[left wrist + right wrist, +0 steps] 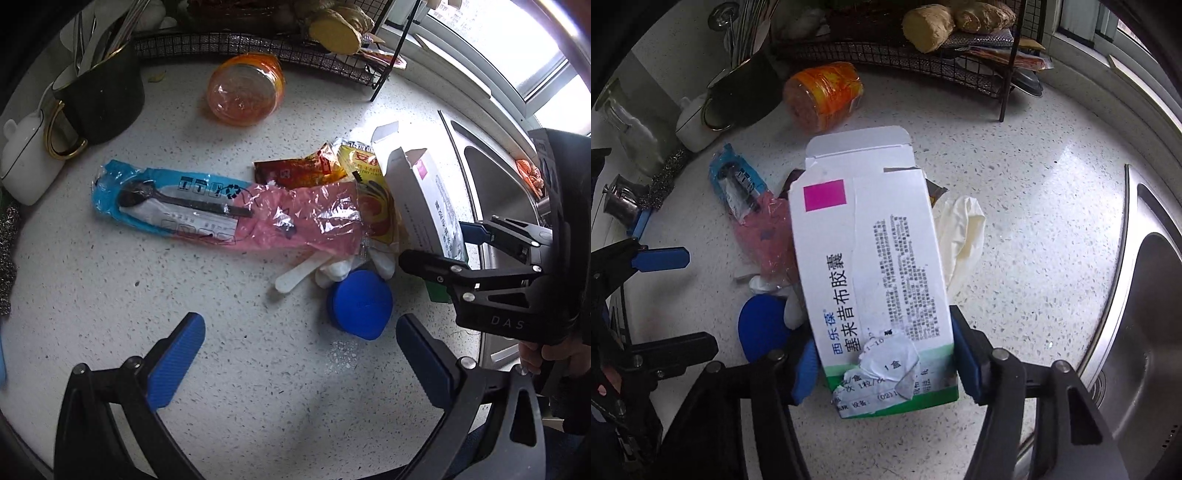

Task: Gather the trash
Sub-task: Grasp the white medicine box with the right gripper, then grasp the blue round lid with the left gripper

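Speckled white stone worktop [110, 288] carries crinkled plastic wrappers; right tongs [884, 360] pinch a torn white cardboard medicine box [871, 258], left tongs [301, 356] spread near a round blue plastic lid [360, 304].

Matt cardboard medicine box [871, 266], glossy crinkled plastic wrapper [236, 210], speckled stone countertop [221, 332]

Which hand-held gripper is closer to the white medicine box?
Right. The right hand-held gripper is clamped on the white medicine box, pads on both sides. The left hand-held gripper hangs open over the counter, apart from it.
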Tool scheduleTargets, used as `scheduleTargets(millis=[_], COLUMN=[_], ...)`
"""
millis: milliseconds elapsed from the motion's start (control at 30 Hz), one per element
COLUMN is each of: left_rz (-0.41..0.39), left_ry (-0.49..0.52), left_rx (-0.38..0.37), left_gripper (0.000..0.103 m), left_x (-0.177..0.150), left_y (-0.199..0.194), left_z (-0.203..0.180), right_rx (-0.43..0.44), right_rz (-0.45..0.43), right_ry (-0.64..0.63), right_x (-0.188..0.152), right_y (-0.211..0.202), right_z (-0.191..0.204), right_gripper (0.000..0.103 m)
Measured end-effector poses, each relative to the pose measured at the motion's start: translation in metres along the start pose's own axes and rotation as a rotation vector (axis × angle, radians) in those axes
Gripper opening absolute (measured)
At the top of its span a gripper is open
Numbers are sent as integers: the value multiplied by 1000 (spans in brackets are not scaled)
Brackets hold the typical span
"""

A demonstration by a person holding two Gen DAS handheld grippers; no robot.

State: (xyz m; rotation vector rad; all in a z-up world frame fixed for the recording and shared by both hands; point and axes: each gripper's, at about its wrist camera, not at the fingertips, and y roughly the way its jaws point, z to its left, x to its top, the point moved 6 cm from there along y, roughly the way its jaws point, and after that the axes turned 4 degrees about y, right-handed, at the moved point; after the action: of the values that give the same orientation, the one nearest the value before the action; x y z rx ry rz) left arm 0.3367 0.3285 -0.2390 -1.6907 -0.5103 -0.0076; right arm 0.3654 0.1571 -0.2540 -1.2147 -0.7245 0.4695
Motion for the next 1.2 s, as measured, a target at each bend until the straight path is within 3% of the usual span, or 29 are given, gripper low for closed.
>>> scheduleTargets(millis=[333,533,800,900,1200], left_rz=[25,70,80,87,66], left_ry=[72,90,131,142,162], left_rx=[-21,-16,59,98,123], left_gripper=[103,99,97,91,88], left_x=[6,6,17,22,18], left_y=[13,37,51,55,53], left_z=[-23,-35,-47,-48,-45], right_rx=[-59,-89,-117,-113,-100], right_rz=[-54,-65,-50,-48,-49], right_ry=[108,190,243,260,284], right_x=[-30,-51,-74,-76,-76], right_y=[-42,-47,-46,-47,-43], right_z=[-20,-34,-45,-48,-44], right_gripper=[59,59,59,59,59])
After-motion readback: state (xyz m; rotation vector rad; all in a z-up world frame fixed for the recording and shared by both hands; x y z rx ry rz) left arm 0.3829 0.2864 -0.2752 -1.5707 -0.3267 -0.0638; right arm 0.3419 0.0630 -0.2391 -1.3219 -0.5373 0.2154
